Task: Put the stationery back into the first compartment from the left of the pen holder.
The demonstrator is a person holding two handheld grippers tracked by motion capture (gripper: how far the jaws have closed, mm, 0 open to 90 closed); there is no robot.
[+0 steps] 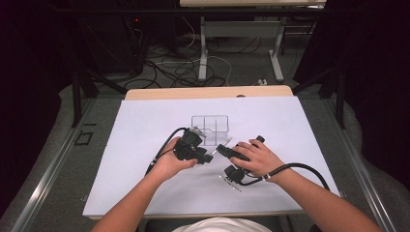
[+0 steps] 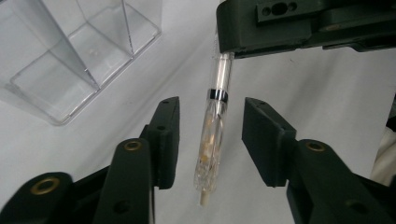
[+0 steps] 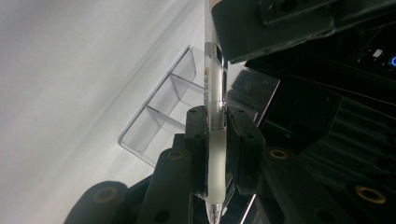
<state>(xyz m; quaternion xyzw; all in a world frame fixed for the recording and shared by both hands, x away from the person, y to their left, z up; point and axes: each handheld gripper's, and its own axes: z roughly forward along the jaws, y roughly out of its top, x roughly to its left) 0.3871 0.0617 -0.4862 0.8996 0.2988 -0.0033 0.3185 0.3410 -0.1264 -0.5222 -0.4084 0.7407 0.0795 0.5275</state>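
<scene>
A clear pen with a silver band hangs just above the white table sheet. My right gripper is shut on its frosted grip. The pen's barrel runs up from the jaws toward the left gripper's body. My left gripper is open, one jaw on each side of the pen's tip end and apart from it. In the high view the left gripper and the right gripper meet nose to nose at the table's middle.
A clear plastic box with several compartments stands just behind the two grippers; it is also close by in the gripper views. The table's wooden far edge lies beyond it, with cables on the floor behind.
</scene>
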